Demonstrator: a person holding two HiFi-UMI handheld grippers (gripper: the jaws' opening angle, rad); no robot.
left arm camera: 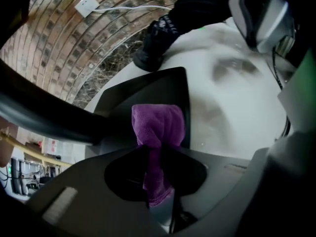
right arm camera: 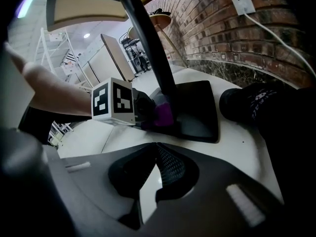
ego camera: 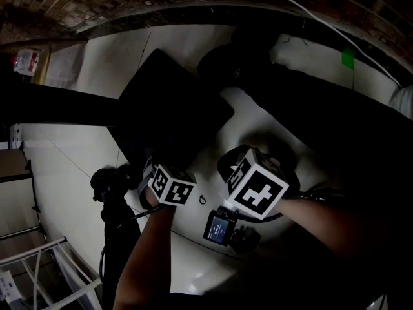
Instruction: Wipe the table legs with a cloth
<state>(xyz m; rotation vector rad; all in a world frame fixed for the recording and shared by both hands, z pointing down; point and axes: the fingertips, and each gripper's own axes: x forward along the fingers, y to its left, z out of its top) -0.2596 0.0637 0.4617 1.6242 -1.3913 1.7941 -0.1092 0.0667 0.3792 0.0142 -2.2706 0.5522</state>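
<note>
The left gripper (left arm camera: 158,152) has its jaws clenched on a purple cloth (left arm camera: 158,125). The bunched end of the cloth stands out ahead of the jaws, and a short tail hangs behind them. The black table leg (left arm camera: 44,115) passes to the left of the jaws, and its base plate (left arm camera: 148,88) lies just ahead of them. The cloth is near the foot of the leg, but I cannot tell if it touches. The right gripper (right arm camera: 155,149) is pressed closed on nothing, behind the left one.

I think the jaws hold only a narrow neck of the cloth, so hard rubbing along the leg may pull it out. The bunch is also small, so the bare jaws may scrape the leg.
</note>
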